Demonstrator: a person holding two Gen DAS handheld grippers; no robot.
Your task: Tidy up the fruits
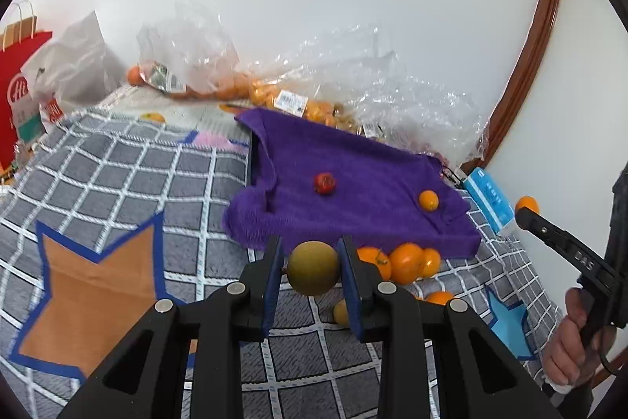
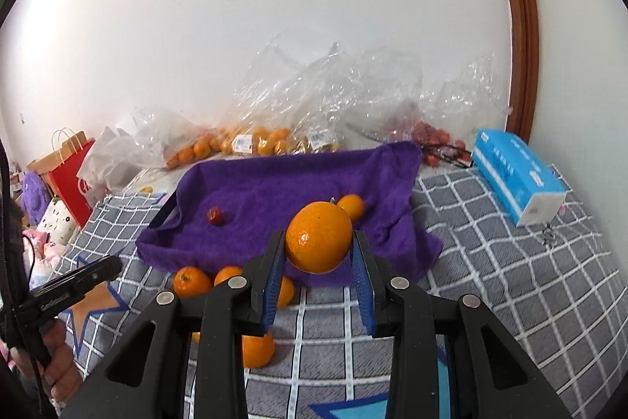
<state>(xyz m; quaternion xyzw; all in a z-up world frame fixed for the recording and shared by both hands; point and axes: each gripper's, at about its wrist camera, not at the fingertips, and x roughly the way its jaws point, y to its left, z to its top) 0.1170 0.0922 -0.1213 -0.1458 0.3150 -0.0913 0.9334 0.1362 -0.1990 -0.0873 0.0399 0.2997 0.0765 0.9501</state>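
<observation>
Terrycloth, fuzzy and purple, forms a rumpled towel (image 1: 353, 183) over a tray on the grey quilted bedspread with a white grid (image 1: 129, 163) in the left wrist view. On the towel sit a small glossy red fruit (image 1: 324, 183) and a small smooth orange fruit (image 1: 428, 200), well apart. Loose round oranges (image 1: 406, 262) cluster just beside its near edge, and crinkled clear plastic bags of fruit (image 1: 298, 81) line the wall. The left gripper (image 1: 313, 271) is clamped on a round, dull yellow-green fruit (image 1: 313, 268) between blue ribbed pads, above the bedspread.

In the right wrist view, the right gripper (image 2: 318, 262) pinches a large, glossy, dimpled orange (image 2: 318, 238), held above the towel's near edge. A blue rectangular tissue pack (image 2: 518, 175) lies to the right of the towel.
</observation>
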